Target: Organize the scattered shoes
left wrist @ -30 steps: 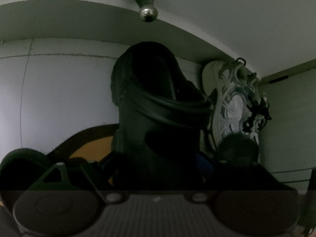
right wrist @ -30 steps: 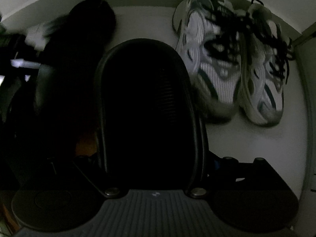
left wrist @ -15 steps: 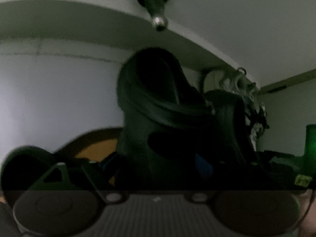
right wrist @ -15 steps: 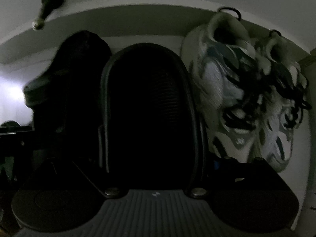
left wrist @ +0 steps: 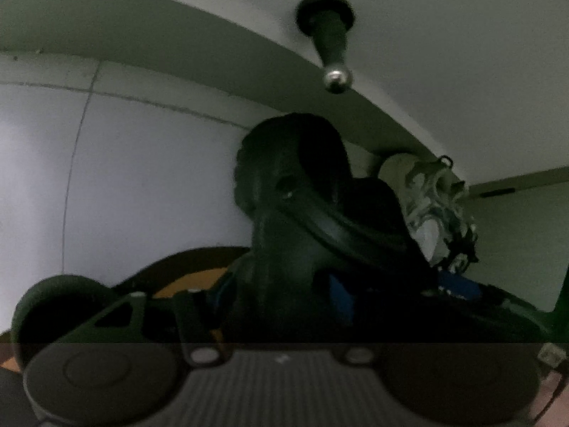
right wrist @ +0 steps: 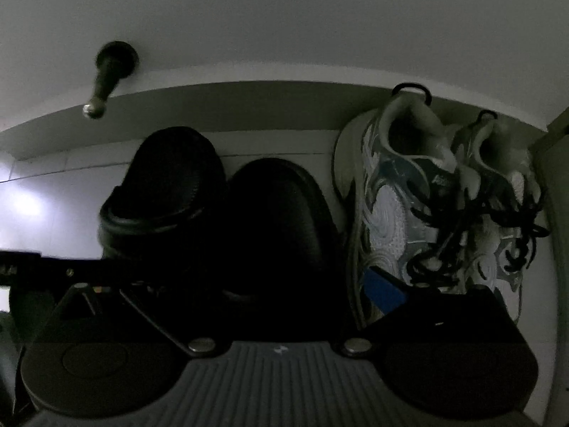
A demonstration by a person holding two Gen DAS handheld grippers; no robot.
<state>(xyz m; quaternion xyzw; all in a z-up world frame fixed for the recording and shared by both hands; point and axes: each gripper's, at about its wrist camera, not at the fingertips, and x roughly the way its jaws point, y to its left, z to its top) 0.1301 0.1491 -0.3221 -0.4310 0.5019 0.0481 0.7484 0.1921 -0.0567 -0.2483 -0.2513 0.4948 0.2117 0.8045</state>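
Pale floor (right wrist: 284,142): right hand-held gripper (right wrist: 281,284) released clog (right wrist: 281,220).

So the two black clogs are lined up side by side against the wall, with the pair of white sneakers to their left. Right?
Not quite. In the right wrist view the white sneakers stand to the right of the black clogs, not the left. The clogs do sit side by side by the wall.
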